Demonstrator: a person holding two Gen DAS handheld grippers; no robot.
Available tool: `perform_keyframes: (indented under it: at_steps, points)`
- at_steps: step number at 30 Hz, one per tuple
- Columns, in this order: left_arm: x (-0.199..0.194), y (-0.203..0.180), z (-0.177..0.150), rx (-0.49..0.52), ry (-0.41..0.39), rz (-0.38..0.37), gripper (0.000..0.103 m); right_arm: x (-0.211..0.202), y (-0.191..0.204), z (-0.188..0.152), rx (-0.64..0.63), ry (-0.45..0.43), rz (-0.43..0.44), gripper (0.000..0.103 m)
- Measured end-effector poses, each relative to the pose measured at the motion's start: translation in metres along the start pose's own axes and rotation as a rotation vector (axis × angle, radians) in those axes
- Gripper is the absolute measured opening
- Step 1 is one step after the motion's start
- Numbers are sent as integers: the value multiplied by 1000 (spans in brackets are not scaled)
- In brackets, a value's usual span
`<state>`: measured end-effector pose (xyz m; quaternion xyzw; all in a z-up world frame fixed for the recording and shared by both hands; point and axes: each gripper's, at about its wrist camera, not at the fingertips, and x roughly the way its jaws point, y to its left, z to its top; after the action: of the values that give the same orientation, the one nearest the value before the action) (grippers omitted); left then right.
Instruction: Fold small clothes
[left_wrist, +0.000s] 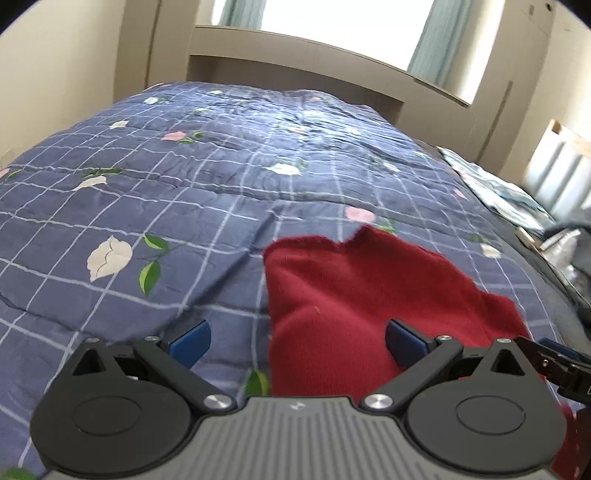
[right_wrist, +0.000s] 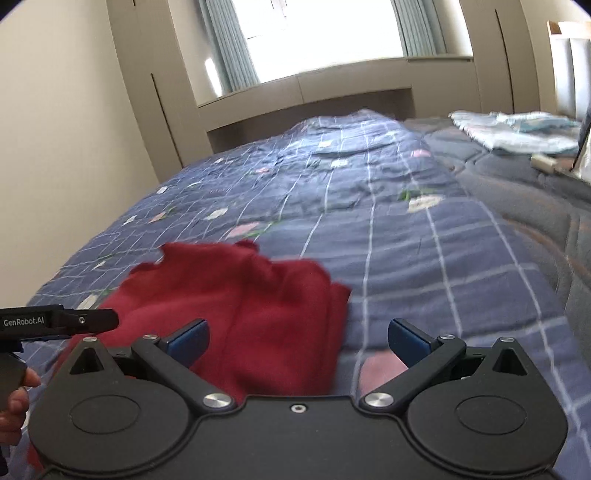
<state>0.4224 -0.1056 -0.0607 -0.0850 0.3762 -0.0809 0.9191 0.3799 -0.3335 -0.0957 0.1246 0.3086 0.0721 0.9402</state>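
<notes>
A small dark red knitted garment (left_wrist: 354, 295) lies spread on the blue checked quilt (left_wrist: 184, 192) of a bed. My left gripper (left_wrist: 297, 343) stands open just above the garment's near left edge, nothing between its blue pads. The same red garment (right_wrist: 251, 295) shows in the right wrist view, crumpled at its far edge. My right gripper (right_wrist: 297, 341) is open over the garment's near right edge, with its left pad above the cloth and its right pad above the quilt (right_wrist: 424, 240). The left gripper's black body enters that view at the left, held by a hand (right_wrist: 14, 395).
The bed runs away towards a beige headboard shelf (left_wrist: 295, 62) under a bright window. Folded pale blue and white cloths (right_wrist: 517, 133) lie at the far right of the bed, next to a dark grey quilted cover (right_wrist: 524, 206). A beige wall (right_wrist: 55, 129) stands to the left.
</notes>
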Motion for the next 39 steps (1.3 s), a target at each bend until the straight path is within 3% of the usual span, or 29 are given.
perform_keyframes:
  at_steps: [4, 6, 15, 22, 39]
  points:
    - [-20, -3, -12, 50, -18, -3, 102, 6, -1, -15, 36, 56, 7, 103]
    - [-26, 1, -19, 43, -24, -5, 102, 6, -3, -23, 57, 32, 10, 102]
    - [-29, 29, -40, -114, -9, -86, 102, 5, -2, -30, 35, 4, 5, 103]
    - [-24, 29, -40, -126, 12, -83, 103, 5, -2, -30, 38, 2, 8, 103]
    - [-10, 41, -26, -200, 176, -177, 102, 4, -4, -32, 41, -11, 14, 103]
